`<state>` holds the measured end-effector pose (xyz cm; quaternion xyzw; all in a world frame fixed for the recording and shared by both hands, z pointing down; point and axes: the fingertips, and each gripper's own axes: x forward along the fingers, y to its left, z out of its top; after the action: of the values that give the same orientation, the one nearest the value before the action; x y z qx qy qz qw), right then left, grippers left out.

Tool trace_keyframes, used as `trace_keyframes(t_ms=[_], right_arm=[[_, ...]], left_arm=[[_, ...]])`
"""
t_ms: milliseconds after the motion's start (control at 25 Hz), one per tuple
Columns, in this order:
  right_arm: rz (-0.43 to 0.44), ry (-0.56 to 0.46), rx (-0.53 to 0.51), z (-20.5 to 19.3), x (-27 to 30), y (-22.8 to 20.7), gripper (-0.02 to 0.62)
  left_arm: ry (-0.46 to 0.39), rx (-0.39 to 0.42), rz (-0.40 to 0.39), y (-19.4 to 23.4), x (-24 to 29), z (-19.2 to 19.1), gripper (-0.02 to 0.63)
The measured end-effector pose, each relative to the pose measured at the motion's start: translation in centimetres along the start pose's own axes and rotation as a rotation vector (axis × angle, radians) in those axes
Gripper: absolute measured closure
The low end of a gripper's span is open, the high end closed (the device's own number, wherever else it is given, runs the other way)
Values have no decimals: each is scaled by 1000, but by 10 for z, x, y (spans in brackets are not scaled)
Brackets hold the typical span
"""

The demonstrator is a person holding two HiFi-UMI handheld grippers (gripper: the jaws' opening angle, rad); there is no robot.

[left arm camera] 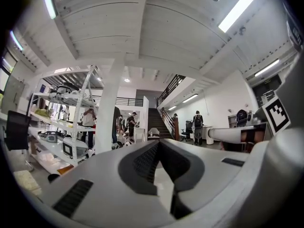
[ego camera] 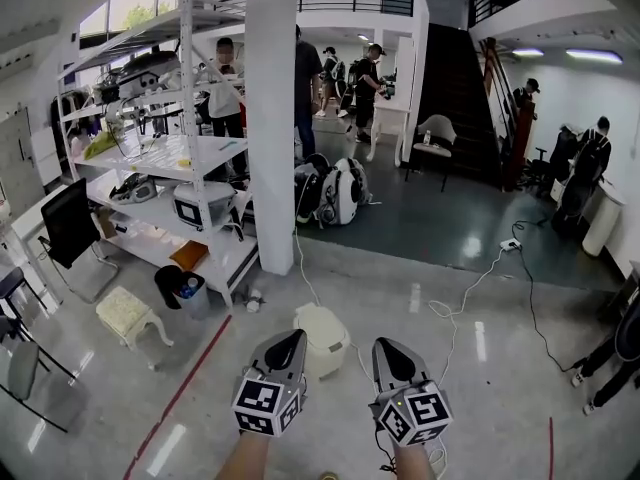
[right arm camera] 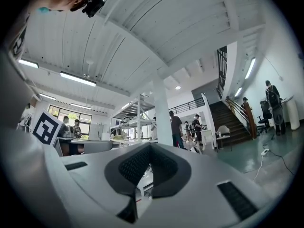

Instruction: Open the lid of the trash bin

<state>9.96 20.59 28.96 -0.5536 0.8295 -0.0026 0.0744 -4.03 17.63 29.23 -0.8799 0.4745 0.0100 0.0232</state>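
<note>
A small cream trash bin (ego camera: pixel 325 336) stands on the grey floor just ahead of me, its lid down. Held side by side in the air, both grippers point forward and up. In the head view my left gripper (ego camera: pixel 291 341) hangs close to the bin's near left side, partly covering it, and my right gripper (ego camera: pixel 387 347) hangs a little to the bin's right. Neither touches the bin. In the left gripper view the left gripper (left arm camera: pixel 159 144) has its jaws together at the tips with nothing between them. The same holds for the right gripper (right arm camera: pixel 149 147) in its own view. Neither gripper view shows the bin.
A white column (ego camera: pixel 271 118) rises behind the bin, and a white shelf rack (ego camera: pixel 185 158) stands to the left. Under the rack is a black bucket (ego camera: pixel 178 286). A cream stool (ego camera: pixel 127 315) and chairs stand at the left. White cables (ego camera: pixel 455 303) and red floor tape (ego camera: pixel 190 383) cross the floor. People stand at the back.
</note>
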Motion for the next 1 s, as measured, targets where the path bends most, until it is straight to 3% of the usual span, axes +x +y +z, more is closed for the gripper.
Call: trace_keyframes(t_ms=[400, 1000], right_arm=[[30, 5, 7, -3, 30, -28, 565], [42, 43, 2, -20, 98, -58, 565]], left_arm=[[-13, -14, 51, 15, 31, 0, 597], [-19, -27, 60, 56, 98, -8, 597]])
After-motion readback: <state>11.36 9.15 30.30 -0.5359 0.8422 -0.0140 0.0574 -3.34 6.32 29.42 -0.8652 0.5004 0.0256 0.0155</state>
